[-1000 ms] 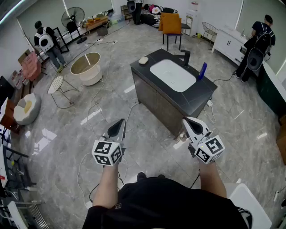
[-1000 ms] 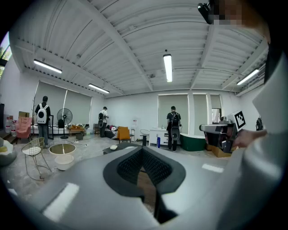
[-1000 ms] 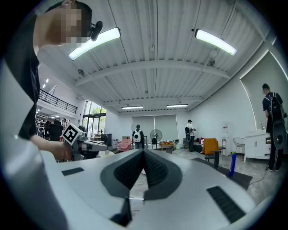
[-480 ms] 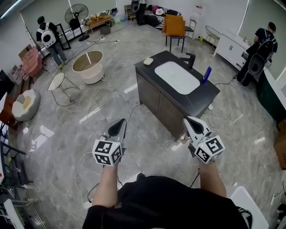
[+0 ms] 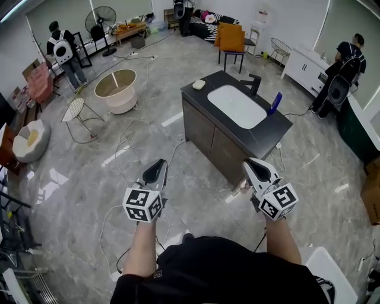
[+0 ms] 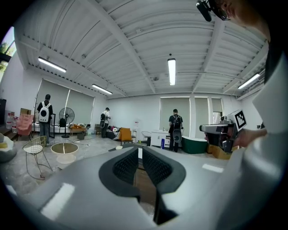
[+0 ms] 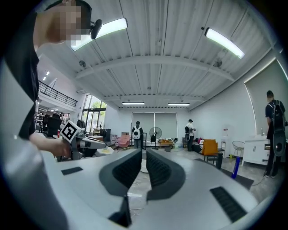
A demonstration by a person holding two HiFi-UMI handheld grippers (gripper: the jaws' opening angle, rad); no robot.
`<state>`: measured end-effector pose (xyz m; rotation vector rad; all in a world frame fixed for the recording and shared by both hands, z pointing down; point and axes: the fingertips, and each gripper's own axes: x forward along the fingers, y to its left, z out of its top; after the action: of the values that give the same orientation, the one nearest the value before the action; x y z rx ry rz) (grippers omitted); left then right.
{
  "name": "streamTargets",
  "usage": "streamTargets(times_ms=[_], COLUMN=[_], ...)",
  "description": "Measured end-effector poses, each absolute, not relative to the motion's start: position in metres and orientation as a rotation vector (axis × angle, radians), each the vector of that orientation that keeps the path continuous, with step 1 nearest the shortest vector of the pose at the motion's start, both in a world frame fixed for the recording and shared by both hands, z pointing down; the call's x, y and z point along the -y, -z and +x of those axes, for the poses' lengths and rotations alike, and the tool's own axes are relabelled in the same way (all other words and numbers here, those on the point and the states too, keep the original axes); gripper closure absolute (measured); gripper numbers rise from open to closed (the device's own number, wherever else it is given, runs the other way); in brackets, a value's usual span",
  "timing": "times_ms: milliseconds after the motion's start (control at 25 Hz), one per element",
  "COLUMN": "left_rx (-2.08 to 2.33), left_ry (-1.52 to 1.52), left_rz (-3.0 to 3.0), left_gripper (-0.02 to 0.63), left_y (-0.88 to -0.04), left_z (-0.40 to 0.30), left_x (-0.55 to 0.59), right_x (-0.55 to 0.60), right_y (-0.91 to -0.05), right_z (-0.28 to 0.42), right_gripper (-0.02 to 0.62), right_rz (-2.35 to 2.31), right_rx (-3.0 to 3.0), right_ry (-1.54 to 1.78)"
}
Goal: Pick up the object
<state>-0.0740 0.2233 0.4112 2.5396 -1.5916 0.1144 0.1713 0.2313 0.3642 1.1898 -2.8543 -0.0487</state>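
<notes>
Two hand-held grippers [image 5: 159, 162] [image 5: 249, 161], one sink counter [image 5: 264, 135], one blue bottle [image 5: 274, 102], one fan [image 5: 102, 21], three bystanders [image 5: 61, 50] [image 5: 346, 62] [image 5: 180, 9]

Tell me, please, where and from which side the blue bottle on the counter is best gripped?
Probably around its mid-body, from the floor on the right: the blue bottle stands upright and slim at the counter edge, with the basin and faucet on its other side.

Bright ceiling strip lights — fisheye distortion

dark sink island [image 5: 208, 139] mid-floor; orange chair [image 5: 231, 37] behind; fan [image 5: 102, 21], round tub [image 5: 122, 102], wire chair [image 5: 76, 110] left.
</notes>
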Motion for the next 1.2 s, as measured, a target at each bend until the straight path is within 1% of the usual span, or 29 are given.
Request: streamTargets(times_ms=[120, 280, 320, 360, 400, 520, 560, 600, 760, 920, 1200], left_rx=[1.591, 1.566, 1.56, 1.552, 1.544, 1.535, 1.54, 1.548, 1.56, 1.557, 1.539], left_ry=[-0.115, -0.119, -0.119, -0.119, -0.118, -0.11, -0.104, -0.096, -0.076, -0.076, -0.075], left_rz=[2.534, 2.528, 2.528, 2.528, 2.53, 2.524, 2.514, 2.503, 2.478, 2.489, 2.486], left_gripper=[0.584, 0.495, 0.478, 0.458, 0.441, 0.398, 0.378, 0.344, 0.274, 0.244, 0.219], left_y=[-0.415, -0.421, -0.423, -0.425, -0.426, -0.429, -0.43, -0.43, -0.43, -0.428, -0.433], left_z=[-0.087, -0.104, -0.108, -0.11, -0.113, -0.123, -0.127, -0.131, -0.146, -0.155, -0.155], left_x=[-0.226, -0.228, -0.228, -0.229, -0.229, -0.231, -0.231, -0.231, -0.233, -0.234, -0.233], right_x=[-0.231, -0.231, -0.231, -0.23, -0.231, -0.234, -0.236, -0.237, -0.238, -0.24, -0.239], right_y=[-0.368, -0.373, -0.375, -0.377, -0.379, -0.383, -0.383, -0.384, -0.378, -0.368, -0.376], right_z=[0.166, 0.149, 0.146, 0.142, 0.139, 0.126, 0.123, 0.12, 0.114, 0.106, 0.102], right_gripper=[0.581, 0.573, 0.538, 0.485, 0.461, 0.415, 0.403, 0.386, 0.322, 0.284, 0.267], right_rz=[1.227, 1.23, 1.229, 1.229, 1.228, 1.218, 1.214, 1.214, 1.239, 1.249, 1.249], right_rx=[2.846, 2.828, 2.824, 2.822, 2.82, 2.823, 2.828, 2.835, 2.873, 2.896, 2.863], right_ry=[0.018, -0.017, -0.031, -0.046, -0.058, -0.075, -0.083, -0.093, -0.123, -0.084, -0.102])
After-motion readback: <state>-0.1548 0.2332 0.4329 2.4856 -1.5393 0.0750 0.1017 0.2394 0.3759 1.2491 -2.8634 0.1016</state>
